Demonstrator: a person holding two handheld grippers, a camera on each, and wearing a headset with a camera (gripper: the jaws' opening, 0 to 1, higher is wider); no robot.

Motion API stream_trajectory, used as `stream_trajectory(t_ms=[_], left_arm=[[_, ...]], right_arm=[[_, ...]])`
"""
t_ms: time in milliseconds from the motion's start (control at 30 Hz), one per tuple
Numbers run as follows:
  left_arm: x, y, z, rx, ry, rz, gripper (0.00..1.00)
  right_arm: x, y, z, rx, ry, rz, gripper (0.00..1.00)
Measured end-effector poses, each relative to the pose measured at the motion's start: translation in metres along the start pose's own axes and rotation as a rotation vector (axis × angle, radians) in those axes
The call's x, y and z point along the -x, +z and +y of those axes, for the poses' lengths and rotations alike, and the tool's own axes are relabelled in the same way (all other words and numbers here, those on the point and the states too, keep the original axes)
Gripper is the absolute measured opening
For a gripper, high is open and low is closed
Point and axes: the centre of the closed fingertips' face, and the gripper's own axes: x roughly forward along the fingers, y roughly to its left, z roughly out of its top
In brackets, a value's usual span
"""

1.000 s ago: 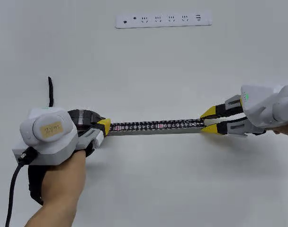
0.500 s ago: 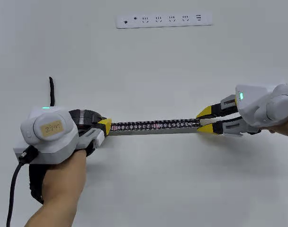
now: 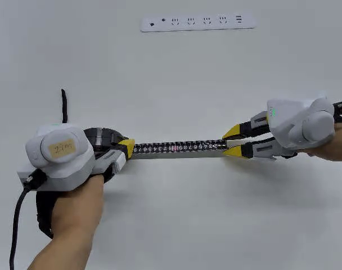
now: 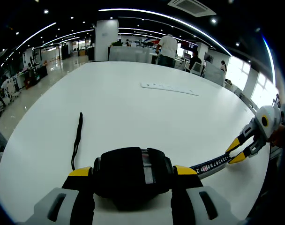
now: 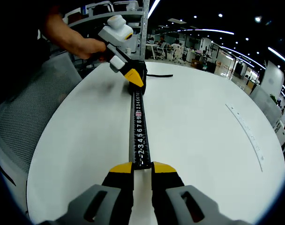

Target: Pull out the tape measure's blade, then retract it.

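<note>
While the left tool (image 4: 133, 171) is clamping the tape measure's black case (image 3: 102, 138) on the desk (image 3: 176, 214), the right tool (image 3: 232, 142) is pinching the free end of the blade (image 3: 176, 148), which is running straight between them. For retracting, the right tool is probably going to ride that line toward the case.
</note>
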Motion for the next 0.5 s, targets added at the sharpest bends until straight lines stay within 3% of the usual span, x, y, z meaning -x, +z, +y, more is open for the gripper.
stream_trajectory(t_ms=[500], left_arm=[[0.0002,-0.0004,0.0001,-0.003,-0.006,0.001,0.63]], right_arm=[[-0.0092,0.01,0.0036,-0.016,0.004,-0.007,0.12]])
